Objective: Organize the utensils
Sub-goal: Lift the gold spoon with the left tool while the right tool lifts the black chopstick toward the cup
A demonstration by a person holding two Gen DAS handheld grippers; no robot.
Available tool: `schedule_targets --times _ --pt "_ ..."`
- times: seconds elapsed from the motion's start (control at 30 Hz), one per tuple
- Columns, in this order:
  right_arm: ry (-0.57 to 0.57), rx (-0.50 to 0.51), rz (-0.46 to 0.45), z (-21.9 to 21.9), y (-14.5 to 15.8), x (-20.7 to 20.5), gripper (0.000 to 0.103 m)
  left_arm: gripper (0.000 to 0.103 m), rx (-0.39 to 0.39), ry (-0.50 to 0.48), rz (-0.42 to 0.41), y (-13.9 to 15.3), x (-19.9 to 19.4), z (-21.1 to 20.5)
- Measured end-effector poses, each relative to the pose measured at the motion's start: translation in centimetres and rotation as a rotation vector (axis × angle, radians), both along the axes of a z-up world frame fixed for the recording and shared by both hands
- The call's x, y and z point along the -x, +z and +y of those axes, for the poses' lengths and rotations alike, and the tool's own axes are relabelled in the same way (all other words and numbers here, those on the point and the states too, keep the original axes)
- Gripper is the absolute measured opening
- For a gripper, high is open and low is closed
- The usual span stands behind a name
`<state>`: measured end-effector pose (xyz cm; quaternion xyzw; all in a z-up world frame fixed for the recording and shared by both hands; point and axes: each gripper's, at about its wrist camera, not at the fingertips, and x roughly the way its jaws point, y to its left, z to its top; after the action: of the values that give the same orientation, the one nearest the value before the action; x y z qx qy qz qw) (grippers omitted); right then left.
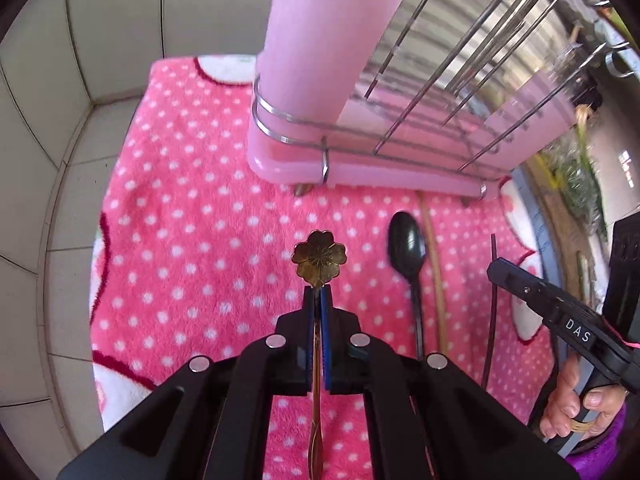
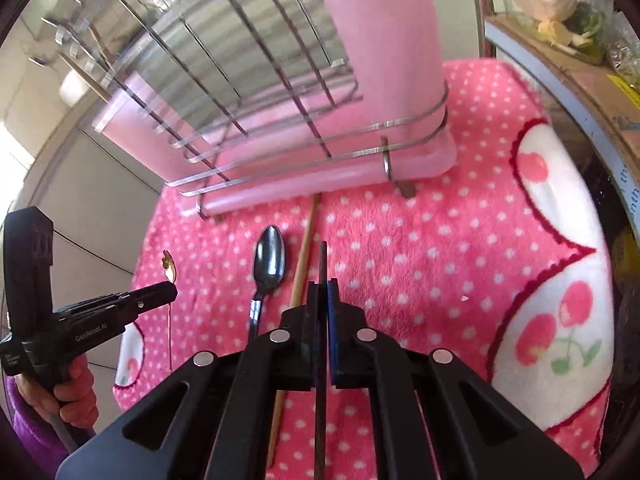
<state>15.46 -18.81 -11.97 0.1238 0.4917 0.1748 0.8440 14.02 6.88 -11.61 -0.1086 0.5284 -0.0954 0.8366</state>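
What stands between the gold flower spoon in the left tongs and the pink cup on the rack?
Nothing visible. The gold spoon is clamped in the left tongs; only bare dotted towel lies before the pink cup.

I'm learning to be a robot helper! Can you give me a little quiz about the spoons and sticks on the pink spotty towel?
1. True or false: the left gripper is empty.
2. What does the right gripper hold? A) the dark spoon B) a dark chopstick C) the wooden chopstick
3. Fill in: the dark spoon lies on the ____, beside the wooden chopstick.

Key
1. False: it is shut on the gold flower spoon.
2. B: its jaws grip the dark chopstick.
3. Towel, in front of the pink rack.
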Motion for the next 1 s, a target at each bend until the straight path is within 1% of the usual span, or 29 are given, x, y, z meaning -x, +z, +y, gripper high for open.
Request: schedule_targets --times 0.07,0.13,0.2,0.33,0.43,0.67,0.83,1.0 --pt "-0.010 -0.031 -0.044 -0.5 1.0 0.8 0.005 0.002 0.004 0.010 -0.071 1.4 1.0 0.4" --pt "-0.021 -0.037 -0.098 -1.1 2.1 1.7 0.005 0.002 0.020 0.025 -0.149 2.9 2.2 1.0" --pt "-0.026 -0.052 -0.148 -2.3 3.4 2.6 0.005 0.002 0.045 0.043 -0.235 4.4 3.6 1.4" --pt "-0.048 -0.066 -0.248 -3.3 5.7 4.2 0.005 0.002 0.100 0.086 -0.377 7.2 5.7 1.7" --pt "-0.067 -0.082 -0.309 -4.3 7.4 5.0 0.005 0.002 0.130 0.108 -0.446 9.2 6.6 2.2" --pt "-0.104 -0.096 -0.462 -6.2 12.6 5.3 0.005 0.002 0.135 0.123 -0.600 15.2 7.7 2.9" --pt "-0.138 -0.099 -0.614 -7.3 16.9 4.1 0.005 0.002 0.126 0.140 -0.689 19.3 6.6 2.9" --pt "-0.168 -0.092 -0.727 -7.5 20.2 1.7 0.004 0.002 0.119 0.160 -0.754 22.3 4.2 2.8"
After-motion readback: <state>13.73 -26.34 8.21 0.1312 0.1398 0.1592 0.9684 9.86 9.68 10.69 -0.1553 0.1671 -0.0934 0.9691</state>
